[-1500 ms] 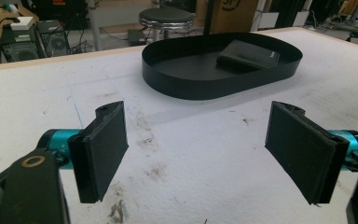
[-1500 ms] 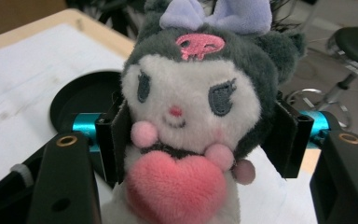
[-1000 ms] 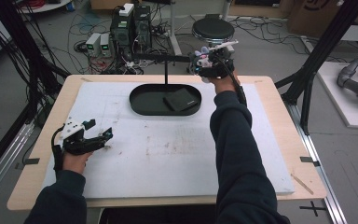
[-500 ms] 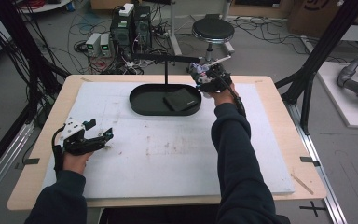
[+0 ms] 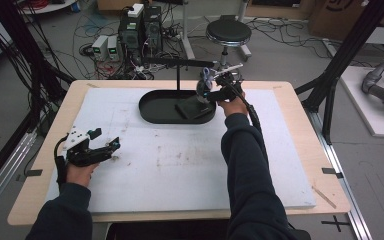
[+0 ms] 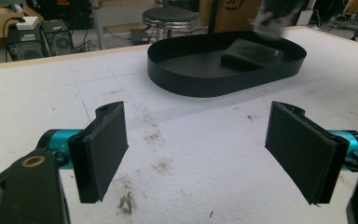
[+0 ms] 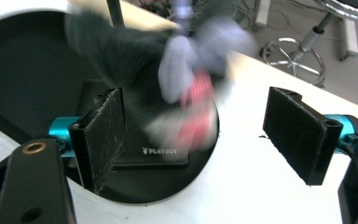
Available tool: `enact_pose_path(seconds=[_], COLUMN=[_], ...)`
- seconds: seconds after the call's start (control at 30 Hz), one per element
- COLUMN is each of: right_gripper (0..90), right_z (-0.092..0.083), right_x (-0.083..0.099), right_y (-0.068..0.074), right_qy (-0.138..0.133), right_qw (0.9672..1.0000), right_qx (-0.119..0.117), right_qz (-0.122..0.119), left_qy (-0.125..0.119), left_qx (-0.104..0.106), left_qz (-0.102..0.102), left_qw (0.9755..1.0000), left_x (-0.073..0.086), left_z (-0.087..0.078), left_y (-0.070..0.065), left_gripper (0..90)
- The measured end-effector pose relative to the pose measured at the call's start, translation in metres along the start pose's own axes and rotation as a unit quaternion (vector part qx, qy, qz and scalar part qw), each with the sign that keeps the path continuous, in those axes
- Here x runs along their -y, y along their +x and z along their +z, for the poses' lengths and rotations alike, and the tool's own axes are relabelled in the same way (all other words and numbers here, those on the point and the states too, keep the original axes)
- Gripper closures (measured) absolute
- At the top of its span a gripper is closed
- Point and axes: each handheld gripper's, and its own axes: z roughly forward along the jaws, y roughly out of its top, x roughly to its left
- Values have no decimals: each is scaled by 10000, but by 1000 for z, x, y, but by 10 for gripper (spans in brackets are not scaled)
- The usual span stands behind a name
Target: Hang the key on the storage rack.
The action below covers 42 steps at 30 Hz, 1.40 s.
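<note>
A blurred bunch of small things, pale grey-lilac with a red-pink part [image 7: 186, 88], hangs in the right gripper view in the gap between the two black jaws, nearer the left-hand jaw than the right-hand one, and touching neither pad. Its outline is smeared, so its exact make-up cannot be told. In the high view the same bunch [image 5: 204, 85] shows as a small pale shape above the right end of the black oval metal tray [image 5: 150, 107], just beside the right gripper [image 5: 211, 92].

The right gripper's jaws have just been opening and now stand wide apart, with the bunch loose between them and not pressed by the pads.

Below the bunch, inside the tray [image 7: 23, 70], lies a flat black leather wallet with small white lettering [image 7: 156, 151]; it rests on the tray's floor at the right end, partly behind the left-hand jaw. In the high view the wallet [image 5: 190, 109] lies at an angle near the tray's right curve.

A thin black stand with a level bar [image 5: 178, 62] rises behind the tray.

The left gripper [image 5: 102, 147] rests low over the white foam board [image 5: 180, 170] at the left of the wooden table [image 5: 290, 95], well apart from the tray. Its jaws [image 6: 196, 154] stand wide with only the scuffed board between them.
</note>
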Motion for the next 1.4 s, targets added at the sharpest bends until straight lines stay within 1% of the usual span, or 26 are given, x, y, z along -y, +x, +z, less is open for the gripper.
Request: enact_pose_path(seconds=[0.03,0.1,0.17,0.23,0.27,0.3,0.33,0.37,0.43,0.47,0.5,0.53,0.57,0.6,0.63,0.67,0.73,0.77,0.87,0.9,0.97,1.03,1.17,1.27,1.33,1.4], right_gripper=[218,218,218,218,218,221,230,230,221,206,207,207,206,207,207,208,208,208,208,208,208,208,208,208,208,209], right_z=[-3,-8,-16,-25,-32,-38,-46,-52,-65,-69,-75,-79,-85,-89,-93,-99,-107,-111,-122,-124,-130,-134,-140,-144,-144,-145], right_x=[0,0,2,5,7,10,15,20,33,38,44,50,57,61,67,77,90,98,126,132,147,157,176,187,191,192], right_y=[-1,-4,-5,-7,-7,-7,-7,-8,-11,-12,-14,-14,-14,-14,-13,-12,-11,-11,-13,-14,-16,-17,-18,-17,-18,-19], right_qy=[-32,-11,11,3,-73,-186,-425,-494,-658,-500,-399,-491,-434,-335,-446,-621,-716,-737,-936,-987,-1030,-1024,-1104,-1179,-1098,-1038], right_qw=[10000,9989,9988,9980,9975,9975,9968,9964,9953,9962,9969,9963,9966,9976,9972,9958,9955,9955,9941,9937,9936,9939,9933,9926,9937,9946], right_qx=[-86,-459,-490,-628,-676,-649,-611,-620,-695,-708,-683,-699,-687,-586,-562,-580,-506,-498,-464,-464,-433,-392,-330,-277,-206,-55], right_qz=[25,82,-9,-85,-173,-224,-307,-293,-133,-62,-41,-106,-150,-174,-220,-341,-364,-343,-289,-272,-171,-114,45,91,43,-43], left_qy=[4,4,6,6,0,-6,3,2,-4,-7,-6,-14,-26,-26,-26,-24,3,-5,-24,-35,-32,-15,-15,-12,-18,-11], left_qx=[7,23,27,37,38,31,47,41,40,32,31,24,17,16,26,22,33,34,31,27,22,23,20,41,40,37], left_qz=[7,26,23,-4,-13,-16,3,14,9,3,3,-7,-11,-3,13,15,31,36,30,21,25,49,60,56,81,86], left_qw=[10000,10000,10000,10000,10000,10000,10000,10000,10000,10000,10000,10000,10000,10000,10000,10000,10000,10000,10000,10000,10000,10000,10000,10000,10000,10000], left_x=[0,0,0,0,0,0,0,0,0,0,0,0,-1,-1,-1,-1,-1,-1,-1,-1,-1,-1,-1,-1,-1,-2], left_z=[0,0,1,1,2,2,2,3,3,3,3,3,4,4,4,5,6,6,5,5,5,5,5,5,5,5], left_y=[0,0,0,0,0,0,0,0,0,-1,0,-1,-1,-1,-1,-2,-2,-3,-3,-3,-3,-3,-5,-6,-6,-7], left_gripper=[206,206,206,206,206,206,206,206,206,206,206,206,206,206,206,206,206,206,206,206,206,206,206,206,206,206])
